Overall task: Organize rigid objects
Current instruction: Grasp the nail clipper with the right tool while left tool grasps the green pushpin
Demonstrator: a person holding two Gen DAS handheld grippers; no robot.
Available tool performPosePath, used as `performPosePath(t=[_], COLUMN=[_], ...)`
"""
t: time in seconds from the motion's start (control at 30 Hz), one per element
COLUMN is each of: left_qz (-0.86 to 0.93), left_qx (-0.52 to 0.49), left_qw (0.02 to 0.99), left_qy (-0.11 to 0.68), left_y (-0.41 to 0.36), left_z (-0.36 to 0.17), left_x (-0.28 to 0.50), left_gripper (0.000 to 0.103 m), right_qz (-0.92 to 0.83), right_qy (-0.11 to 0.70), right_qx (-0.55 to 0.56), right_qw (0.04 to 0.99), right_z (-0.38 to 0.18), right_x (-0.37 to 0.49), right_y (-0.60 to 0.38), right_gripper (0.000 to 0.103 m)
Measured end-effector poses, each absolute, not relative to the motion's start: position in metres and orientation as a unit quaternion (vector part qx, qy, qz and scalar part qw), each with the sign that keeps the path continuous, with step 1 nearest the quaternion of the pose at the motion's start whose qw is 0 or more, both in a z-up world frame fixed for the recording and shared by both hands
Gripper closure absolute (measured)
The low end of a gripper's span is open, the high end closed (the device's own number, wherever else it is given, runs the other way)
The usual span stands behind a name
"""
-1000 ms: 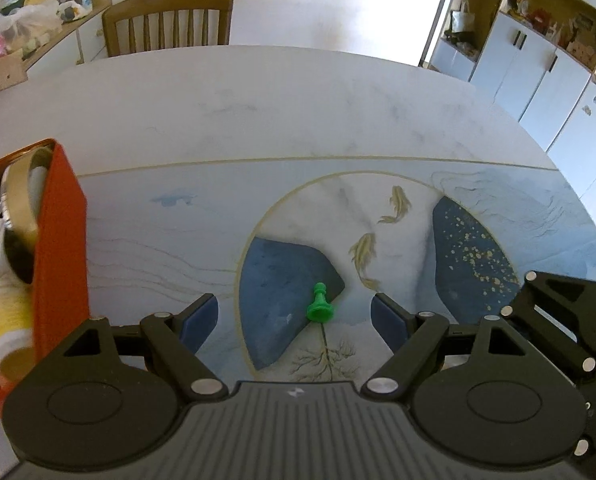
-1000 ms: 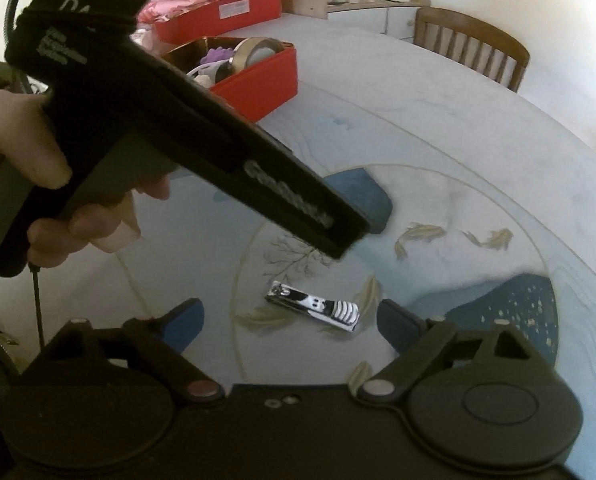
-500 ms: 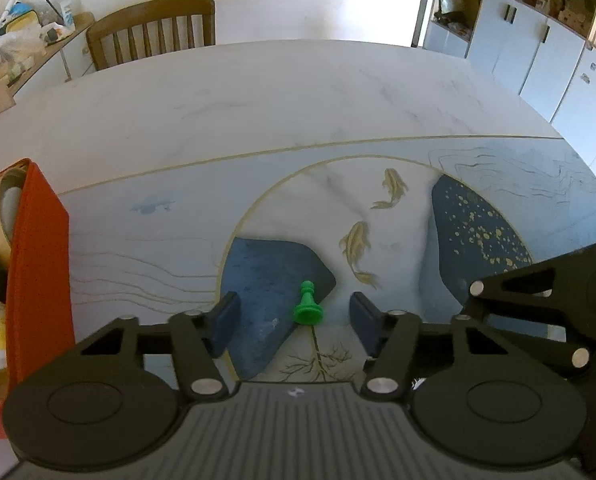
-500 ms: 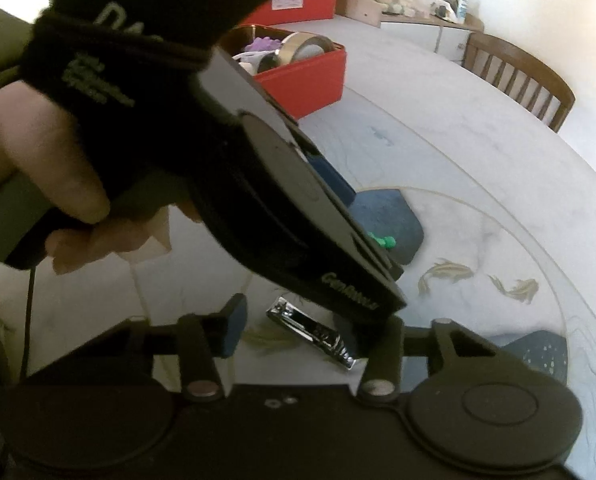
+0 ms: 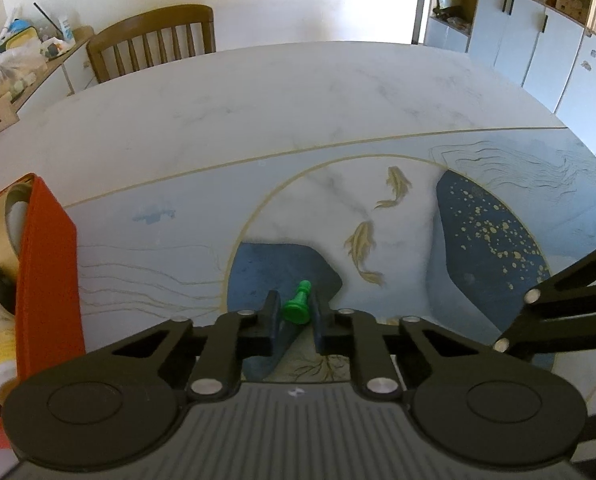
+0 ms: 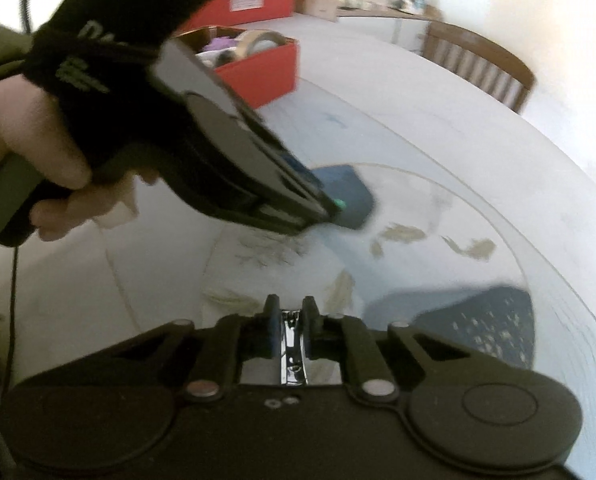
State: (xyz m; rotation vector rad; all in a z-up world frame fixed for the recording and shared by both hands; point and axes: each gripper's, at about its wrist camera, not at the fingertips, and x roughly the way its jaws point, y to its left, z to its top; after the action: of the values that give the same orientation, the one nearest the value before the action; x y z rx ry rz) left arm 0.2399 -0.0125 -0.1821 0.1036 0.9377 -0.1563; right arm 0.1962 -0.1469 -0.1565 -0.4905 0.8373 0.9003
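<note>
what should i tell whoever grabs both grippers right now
Left gripper: shut on the green pawn, tilted, low over the table.
Right gripper: jaws closing, pads on the nail clipper.
Red box sits at the table's left, already holding tape and other items.
Done: both pieces gripped.
Left: likely carry both to the box and release.

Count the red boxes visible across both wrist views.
2. The near red box stands on the table, holding a tape roll. A second red box sits farther back behind it. More may be hidden by the left gripper and hand.
</note>
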Motion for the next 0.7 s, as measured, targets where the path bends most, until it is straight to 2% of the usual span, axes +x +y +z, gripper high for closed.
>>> performPosePath(t=[0.37,0.7], left_qz=[-0.065,-0.065], left_qx=[0.027,0.004], left_qw=[0.892,0.899], left_qy=[0.446,0.433], left_y=[0.001,0.02], left_z=[-0.168,-0.142], left_x=[0.228,0.21], left_gripper=[0.088,0.088], right_qz=[0.351,0.333], right_qy=[0.42,0.399], right_qx=[-0.13,-0.089], right_qw=[0.827,0.85], right_z=[-0.141,-0.116], right_x=[0.2,0.198], right_y=[-0.17,-0.178], right_gripper=[0.093,0.093])
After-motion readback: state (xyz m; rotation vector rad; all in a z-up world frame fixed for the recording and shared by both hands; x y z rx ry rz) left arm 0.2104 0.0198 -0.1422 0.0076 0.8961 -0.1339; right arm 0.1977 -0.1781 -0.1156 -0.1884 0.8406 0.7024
